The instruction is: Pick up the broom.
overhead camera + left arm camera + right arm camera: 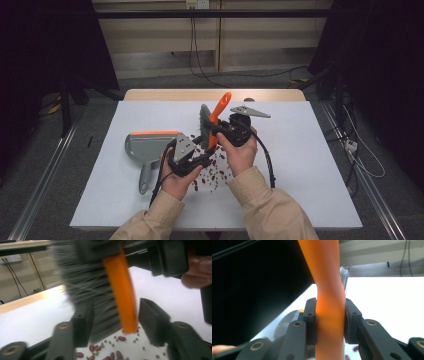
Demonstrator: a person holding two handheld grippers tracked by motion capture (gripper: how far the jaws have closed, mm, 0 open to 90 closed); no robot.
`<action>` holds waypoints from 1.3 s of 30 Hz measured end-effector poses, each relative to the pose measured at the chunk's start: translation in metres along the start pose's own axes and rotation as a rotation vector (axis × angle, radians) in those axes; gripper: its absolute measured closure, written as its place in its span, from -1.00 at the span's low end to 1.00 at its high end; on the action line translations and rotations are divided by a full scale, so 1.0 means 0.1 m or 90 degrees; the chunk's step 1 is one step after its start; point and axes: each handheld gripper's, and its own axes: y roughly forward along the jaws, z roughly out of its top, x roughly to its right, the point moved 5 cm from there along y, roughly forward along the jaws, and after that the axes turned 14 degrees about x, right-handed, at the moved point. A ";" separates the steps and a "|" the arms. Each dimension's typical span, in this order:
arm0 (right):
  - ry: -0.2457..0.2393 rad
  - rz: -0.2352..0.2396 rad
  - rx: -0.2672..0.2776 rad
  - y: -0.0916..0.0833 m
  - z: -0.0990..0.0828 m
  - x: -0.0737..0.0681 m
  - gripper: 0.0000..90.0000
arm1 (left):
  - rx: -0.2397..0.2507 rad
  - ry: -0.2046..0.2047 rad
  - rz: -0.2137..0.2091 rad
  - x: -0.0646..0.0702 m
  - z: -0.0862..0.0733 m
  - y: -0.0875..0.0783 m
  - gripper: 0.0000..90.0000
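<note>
A hand brush [216,120] with an orange handle and grey bristles is held upright over scattered red beans [215,167] on the white table top [310,150]. My right gripper [220,131] is shut on the orange handle [324,277], with both pads of this gripper [330,315] pressed against it. My left gripper [202,152] sits lower and to the left. In the left gripper view its jaws [117,315] stand apart around the brush's lower end [122,290]; the left jaw brushes the bristles [85,285], and a gap remains at the right jaw. Beans [121,338] lie just below.
A grey dustpan [150,145] with an orange lip lies on the table left of my hands, its handle pointing toward the front edge. Small greenish beans are mixed with the red ones. A bare wooden strip [175,94] runs along the table's back edge.
</note>
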 end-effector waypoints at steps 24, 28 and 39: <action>-0.098 -0.049 -0.107 -0.66 0.15 0.83 0.55 | -0.005 -0.074 -0.062 -0.38 0.09 -0.35 -0.84; -0.117 -0.060 -0.127 -0.74 0.15 0.90 0.55 | -0.006 -0.071 -0.058 -0.47 0.09 -0.46 -0.86; -0.128 -0.094 -0.198 -0.87 0.08 1.11 0.55 | -0.004 -0.071 -0.025 -0.75 0.00 -0.73 -0.86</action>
